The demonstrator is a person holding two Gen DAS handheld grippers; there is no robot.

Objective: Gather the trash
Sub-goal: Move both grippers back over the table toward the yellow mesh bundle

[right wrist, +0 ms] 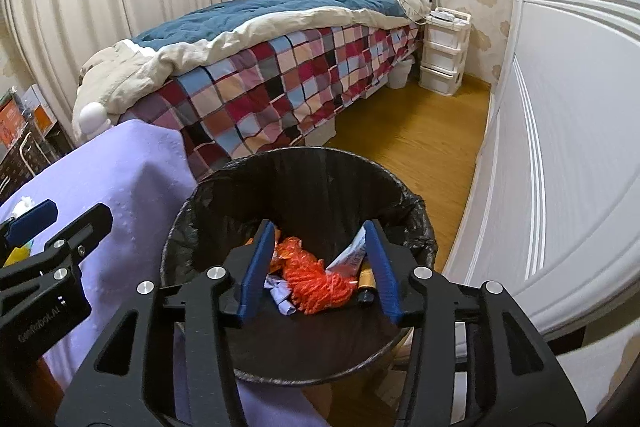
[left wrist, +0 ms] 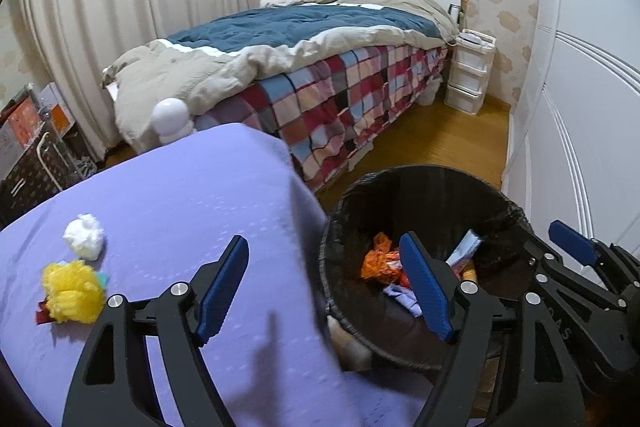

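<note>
The round black-lined trash bin (right wrist: 304,195) stands just beside the lilac cloth-covered table (left wrist: 180,195), the checked-quilt bed (left wrist: 340,95) behind it. Right gripper (right wrist: 318,273) hangs spread and empty over the bin's orange stringy wad (right wrist: 316,279) (wrappers alongside). Left gripper (left wrist: 326,287) gapes, straddling the table's edge; a crumpled white tissue (left wrist: 85,237) and yellow fluffy wad (left wrist: 72,293) lie left of it.

The yellow pom (left wrist: 72,291) hides most of a red wrapper (left wrist: 42,315) beneath it. In the bin (right wrist: 296,171), the right gripper's fingers (right wrist: 380,267) hide part of the tube (right wrist: 367,283); the trash under the orange pom (right wrist: 316,287) is unreadable.
</note>
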